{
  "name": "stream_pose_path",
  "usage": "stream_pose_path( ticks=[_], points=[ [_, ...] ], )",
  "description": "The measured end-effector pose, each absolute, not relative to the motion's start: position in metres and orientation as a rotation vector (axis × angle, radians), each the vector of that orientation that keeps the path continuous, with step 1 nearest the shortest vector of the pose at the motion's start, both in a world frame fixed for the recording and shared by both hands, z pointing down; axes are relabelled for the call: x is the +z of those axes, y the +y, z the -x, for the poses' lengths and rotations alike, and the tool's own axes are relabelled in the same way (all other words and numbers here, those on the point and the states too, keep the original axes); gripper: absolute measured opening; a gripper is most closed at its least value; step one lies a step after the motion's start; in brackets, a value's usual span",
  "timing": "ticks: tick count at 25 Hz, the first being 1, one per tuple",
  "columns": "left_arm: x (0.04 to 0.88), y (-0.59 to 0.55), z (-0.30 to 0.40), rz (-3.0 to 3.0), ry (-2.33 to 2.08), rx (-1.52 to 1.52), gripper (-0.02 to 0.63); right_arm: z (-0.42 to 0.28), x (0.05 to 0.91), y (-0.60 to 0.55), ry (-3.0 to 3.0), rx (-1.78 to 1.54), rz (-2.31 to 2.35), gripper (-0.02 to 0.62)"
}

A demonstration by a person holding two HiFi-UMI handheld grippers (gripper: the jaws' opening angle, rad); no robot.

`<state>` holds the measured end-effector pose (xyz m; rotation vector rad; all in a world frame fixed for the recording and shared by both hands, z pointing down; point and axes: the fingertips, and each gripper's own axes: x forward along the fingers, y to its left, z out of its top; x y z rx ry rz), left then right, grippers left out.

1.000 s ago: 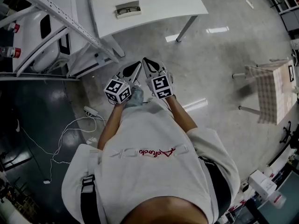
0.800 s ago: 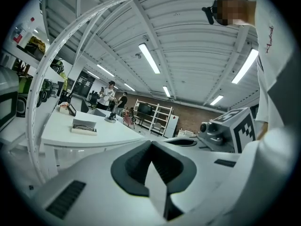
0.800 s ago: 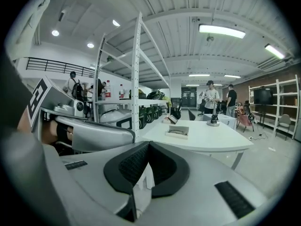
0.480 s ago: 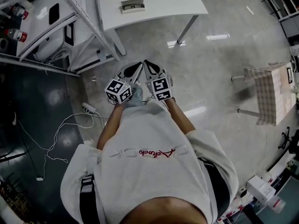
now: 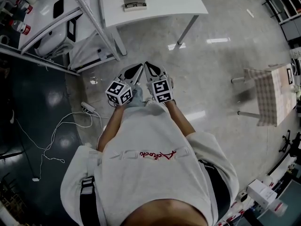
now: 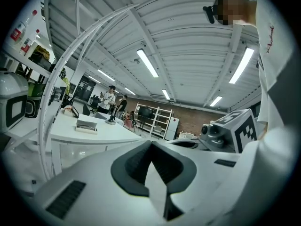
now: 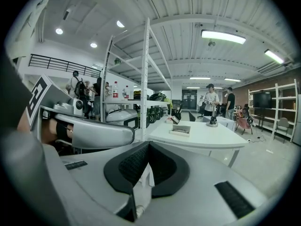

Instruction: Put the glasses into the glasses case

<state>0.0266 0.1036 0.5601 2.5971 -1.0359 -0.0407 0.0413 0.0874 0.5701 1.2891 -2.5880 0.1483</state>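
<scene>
A pale open glasses case point(image 5: 135, 4) lies on the white table point(image 5: 160, 4) at the top of the head view, with a dark shape in it that looks like the glasses. It also shows far off as the case point(image 6: 86, 125) in the left gripper view and the case point(image 7: 180, 130) in the right gripper view. My left gripper point(image 5: 133, 71) and right gripper point(image 5: 153, 69) hang side by side in front of the person's chest, over the floor and well short of the table. Both are shut with nothing between their jaws.
A white metal rack point(image 5: 89, 18) stands left of the table, with white machines behind it. A power strip and white cables point(image 5: 87, 108) lie on the floor at left. A small table with a checked cloth point(image 5: 270, 95) stands at right. People stand in the distance point(image 7: 210, 100).
Both grippers stay shut, side by side. The table and case have slid slightly up and to the right in the head view as the person moves.
</scene>
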Motion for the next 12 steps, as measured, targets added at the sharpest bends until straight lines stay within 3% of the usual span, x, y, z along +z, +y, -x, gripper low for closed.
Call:
stream_pose_path(
  ticks=[12],
  points=[
    [0.5605,0.1148,-0.0252,-2.604,-1.034,-0.052,0.025,-0.0430,0.5706,0.0950,-2.583,0.143,-1.309,-0.002]
  ],
)
